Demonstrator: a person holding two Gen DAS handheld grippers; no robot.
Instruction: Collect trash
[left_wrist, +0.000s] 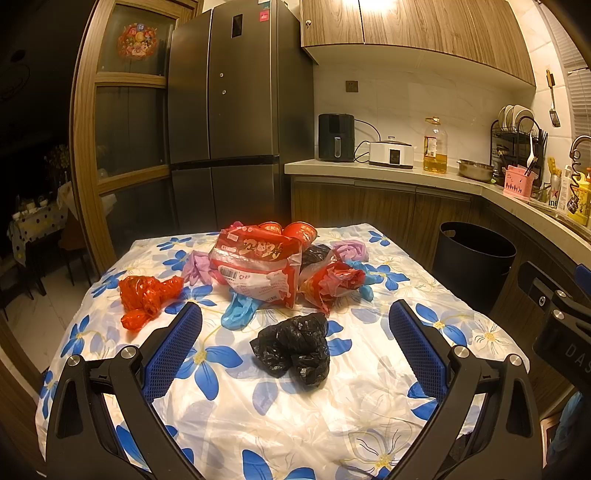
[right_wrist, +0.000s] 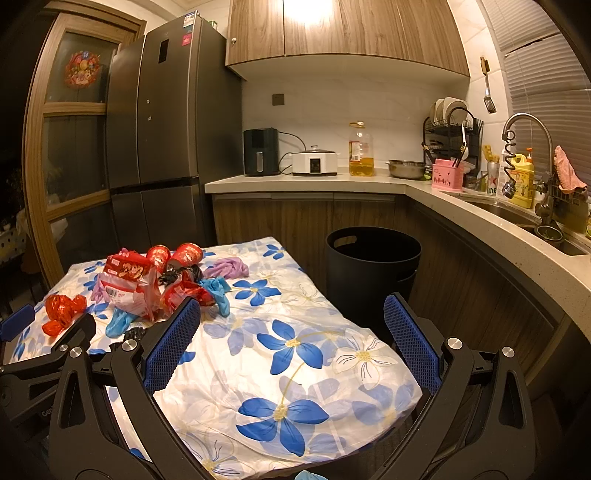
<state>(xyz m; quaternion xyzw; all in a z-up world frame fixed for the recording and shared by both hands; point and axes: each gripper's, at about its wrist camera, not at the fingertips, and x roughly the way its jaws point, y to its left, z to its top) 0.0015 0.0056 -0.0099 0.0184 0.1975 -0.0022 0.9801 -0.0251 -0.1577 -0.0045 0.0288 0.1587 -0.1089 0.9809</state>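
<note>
Right now your left gripper (left_wrist: 295, 339) is spread wide, empty, fingers flanking a crumpled black bag (left_wrist: 293, 347) near the table's (left_wrist: 369, 406) middle without touching it. Your right gripper (right_wrist: 291, 332) gapes equally wide over the table's right edge, holding nothing. Remaining trash (left_wrist: 258, 266) clusters toward the far edge; the black bin (right_wrist: 373, 266) stands beyond the far right corner.
</note>
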